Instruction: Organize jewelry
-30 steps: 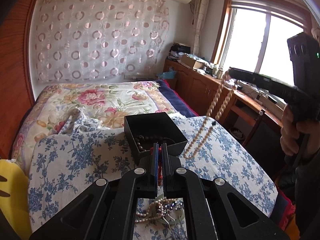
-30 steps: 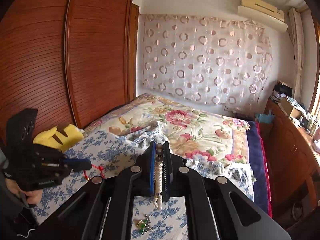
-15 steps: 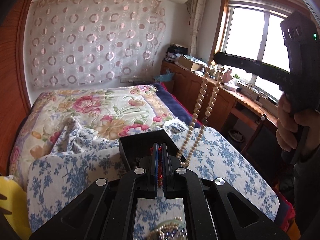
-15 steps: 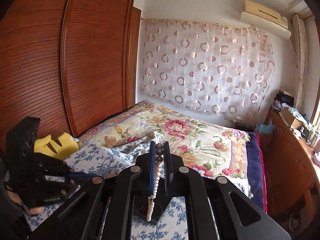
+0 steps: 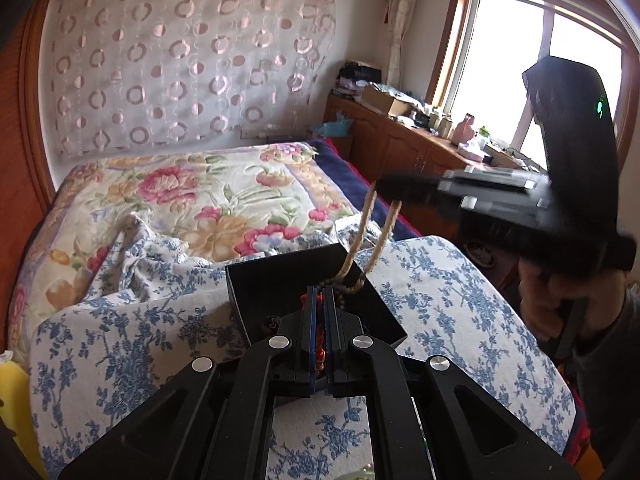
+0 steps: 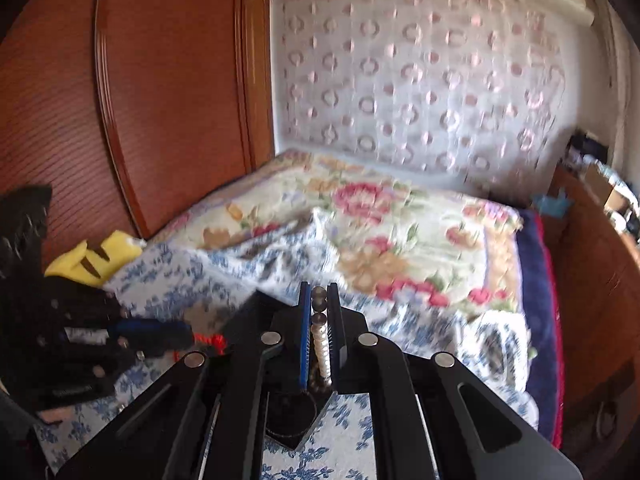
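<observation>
Left wrist view, black box (image 5: 280,280) on bed, bead necklace (image 5: 354,248) trailing inside

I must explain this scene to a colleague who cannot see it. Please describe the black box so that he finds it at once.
On the bed, find the blue-flowered white cloth. The black box sits open on it, square and dark inside. A cream bead necklace hangs down into it.
</observation>
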### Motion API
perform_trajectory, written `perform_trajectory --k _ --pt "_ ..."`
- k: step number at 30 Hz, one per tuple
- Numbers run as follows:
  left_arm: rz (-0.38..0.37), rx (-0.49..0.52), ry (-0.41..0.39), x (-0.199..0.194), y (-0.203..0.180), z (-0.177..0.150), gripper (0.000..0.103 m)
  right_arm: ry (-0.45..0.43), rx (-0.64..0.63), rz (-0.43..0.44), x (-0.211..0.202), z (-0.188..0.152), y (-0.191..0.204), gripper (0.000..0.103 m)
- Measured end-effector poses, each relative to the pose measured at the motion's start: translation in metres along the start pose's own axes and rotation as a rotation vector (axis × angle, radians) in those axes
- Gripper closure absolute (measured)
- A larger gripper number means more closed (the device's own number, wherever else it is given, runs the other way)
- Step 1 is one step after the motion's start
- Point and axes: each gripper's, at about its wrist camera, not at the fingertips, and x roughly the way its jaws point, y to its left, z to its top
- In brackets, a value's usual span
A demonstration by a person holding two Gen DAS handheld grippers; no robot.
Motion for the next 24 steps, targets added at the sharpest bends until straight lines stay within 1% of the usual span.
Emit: perform_trajectory --k 5,13,14,15,17,24 --pt "-0.001 0.009 0.020 0.014 0.001 0.003 0.101 0.045 0.016 0.026 0.021 -0.016 0.001 0.094" --pt "-0.008 0.004 0.042 0.028 0.002 0.003 0.101 0.054 0.021 0.036 0.025 -0.021 0.000 0.093" --pt "-0.009 0.003 0.043 0.028 0.003 0.003 0.101 0.053 0.023 0.035 0.025 -0.021 0.000 0.091" --pt "-0.010 0.000 0.044 0.029 0.003 0.003 0.101 0.052 0.025 0.034 0.025 -0.022 0.000 0.085" --pt "-0.011 -0.003 0.042 0.028 0.003 0.003 0.101 0.050 0.028 0.030 0.023 -0.023 -0.001 0.080" --pt "-0.005 -0.002 0.040 0.020 0.004 0.001 0.101 0.047 0.033 0.027 0.011 -0.038 0.002 0.080"
